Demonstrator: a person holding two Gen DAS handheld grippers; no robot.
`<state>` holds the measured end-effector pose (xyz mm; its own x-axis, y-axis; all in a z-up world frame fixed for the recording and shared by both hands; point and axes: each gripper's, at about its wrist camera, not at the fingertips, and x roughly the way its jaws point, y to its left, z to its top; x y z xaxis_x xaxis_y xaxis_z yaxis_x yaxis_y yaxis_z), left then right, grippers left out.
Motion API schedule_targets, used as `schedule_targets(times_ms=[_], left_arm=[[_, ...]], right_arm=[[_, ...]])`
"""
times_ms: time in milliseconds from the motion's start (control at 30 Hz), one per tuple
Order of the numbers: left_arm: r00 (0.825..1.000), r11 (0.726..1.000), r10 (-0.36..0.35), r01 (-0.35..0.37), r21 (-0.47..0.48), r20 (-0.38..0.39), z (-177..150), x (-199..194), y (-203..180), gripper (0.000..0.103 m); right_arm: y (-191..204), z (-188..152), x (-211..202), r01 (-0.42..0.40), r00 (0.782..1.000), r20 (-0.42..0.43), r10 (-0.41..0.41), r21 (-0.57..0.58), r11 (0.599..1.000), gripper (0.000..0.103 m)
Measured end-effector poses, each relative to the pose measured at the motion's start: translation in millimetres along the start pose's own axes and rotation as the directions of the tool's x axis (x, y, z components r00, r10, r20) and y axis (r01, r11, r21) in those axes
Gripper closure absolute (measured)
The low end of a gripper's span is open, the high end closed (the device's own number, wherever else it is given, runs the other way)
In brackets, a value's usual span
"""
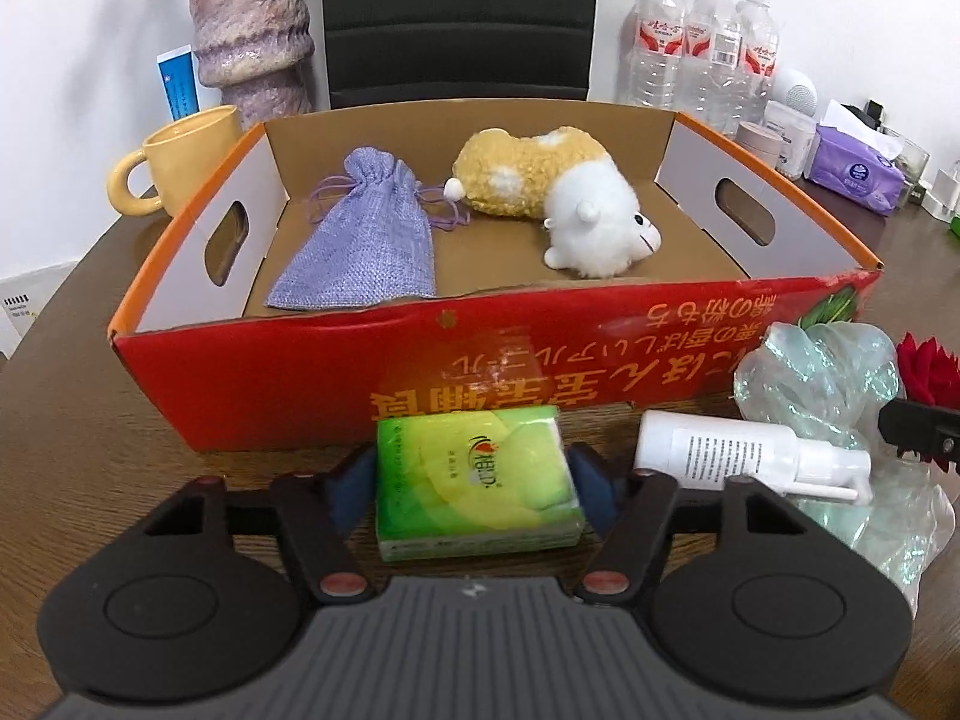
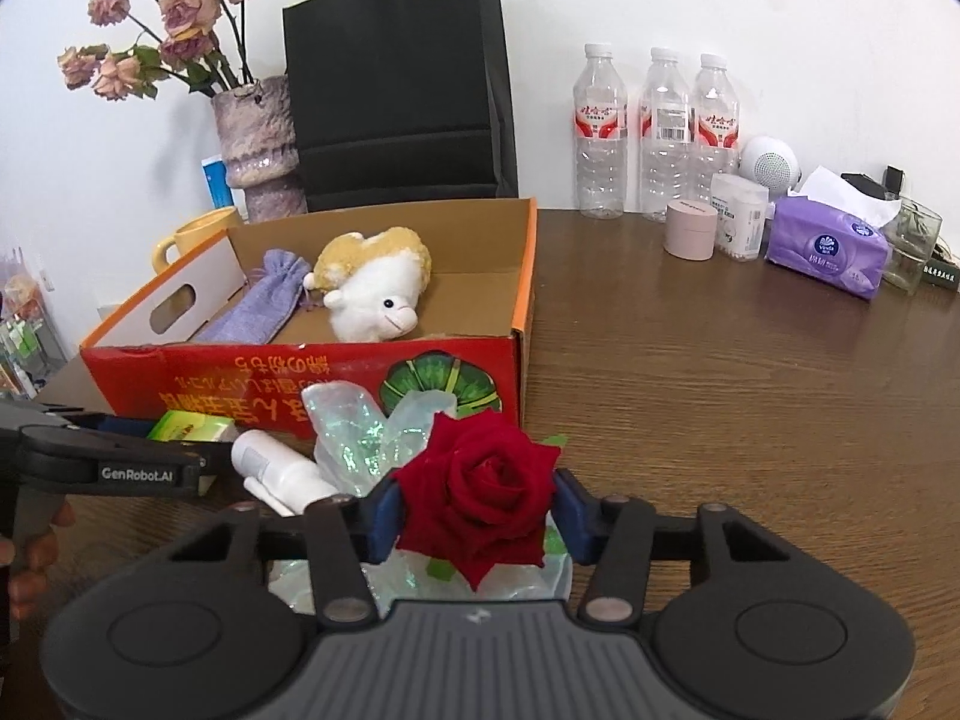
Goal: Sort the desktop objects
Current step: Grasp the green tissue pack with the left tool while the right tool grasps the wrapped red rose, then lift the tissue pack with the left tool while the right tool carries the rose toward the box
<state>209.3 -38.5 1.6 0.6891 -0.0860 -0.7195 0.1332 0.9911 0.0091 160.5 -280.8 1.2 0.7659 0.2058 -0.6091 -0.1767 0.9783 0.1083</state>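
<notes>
A red cardboard box [image 1: 300, 378] stands open on the brown table and holds a purple drawstring pouch [image 1: 366, 240] and a plush toy [image 1: 558, 198]. My left gripper [image 1: 474, 480] is shut on a green tissue pack [image 1: 474, 480] in front of the box. A white spray bottle [image 1: 750, 456] lies to its right beside clear cellophane wrap [image 1: 822, 378]. My right gripper [image 2: 477, 510] is shut on a red rose [image 2: 477, 498] above the cellophane [image 2: 354, 432]. The box [image 2: 300, 384], the plush toy [image 2: 375, 288], the bottle [image 2: 282, 474] and the tissue pack [image 2: 192, 426] also show in the right wrist view.
Behind the box stand a yellow mug [image 1: 180, 156], a vase [image 1: 252, 36] with dried flowers and a black paper bag [image 2: 396, 84]. At the back right are water bottles [image 2: 654, 132], a pink jar [image 2: 690, 231], a purple tissue pack [image 2: 828, 252] and a white speaker [image 2: 771, 162].
</notes>
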Motion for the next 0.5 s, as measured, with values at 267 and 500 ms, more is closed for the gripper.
schedule_targets(times_ms=[267, 500], left_arm=[[0.999, 0.998, -0.036, 0.036, -0.043, 0.005, -5, -8, 12, 0.037], [0.994, 0.992, -0.107, 0.108, -0.072, 0.02, -7, -24, 20, 0.037]], right_arm=[[0, -2, -9, 0.01, 1.0, 0.027, -0.01, -0.002, 1.0, 0.062], [-7, -6, -22, 0.007, 0.998, 0.057, -0.009, 0.044, 0.999, 0.064]])
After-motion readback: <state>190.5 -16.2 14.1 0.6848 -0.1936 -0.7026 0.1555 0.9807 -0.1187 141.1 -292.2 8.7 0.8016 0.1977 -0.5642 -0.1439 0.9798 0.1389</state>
